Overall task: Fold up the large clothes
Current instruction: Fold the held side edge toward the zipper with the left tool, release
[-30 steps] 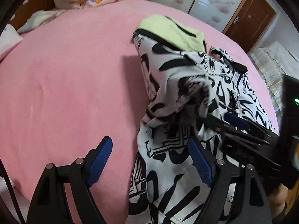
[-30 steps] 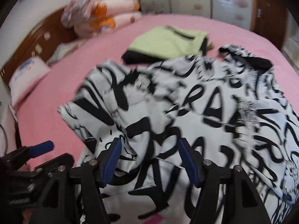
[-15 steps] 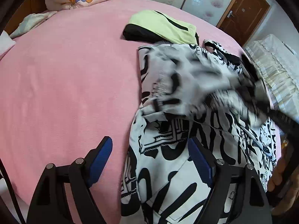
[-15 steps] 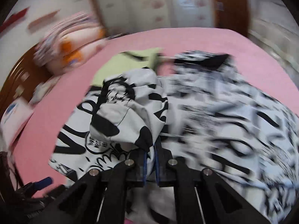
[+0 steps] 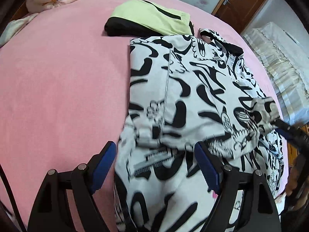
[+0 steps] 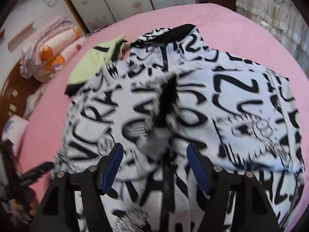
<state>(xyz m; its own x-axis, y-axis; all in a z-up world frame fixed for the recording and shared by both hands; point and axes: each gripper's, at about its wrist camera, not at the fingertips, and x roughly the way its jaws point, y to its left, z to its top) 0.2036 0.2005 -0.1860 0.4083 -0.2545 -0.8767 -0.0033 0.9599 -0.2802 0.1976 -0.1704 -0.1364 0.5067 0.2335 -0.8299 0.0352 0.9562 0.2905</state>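
Observation:
A large white garment with a black graphic print lies on the pink bed, with its left side folded over the middle; it also fills the right wrist view. My left gripper is open and empty above the garment's near left edge. My right gripper is open, its jaws apart over the folded part, whose bunched end lies between them, blurred. It shows in the left wrist view at the right edge.
A folded green and black garment lies on the pink bed just beyond the printed one. Stacked bedding with an orange print sits at the headboard. A covered piece of furniture stands to the right of the bed.
My right gripper carried the garment's left side across to the right, then opened and let it go. The fold now lies flat. My left gripper stayed open.

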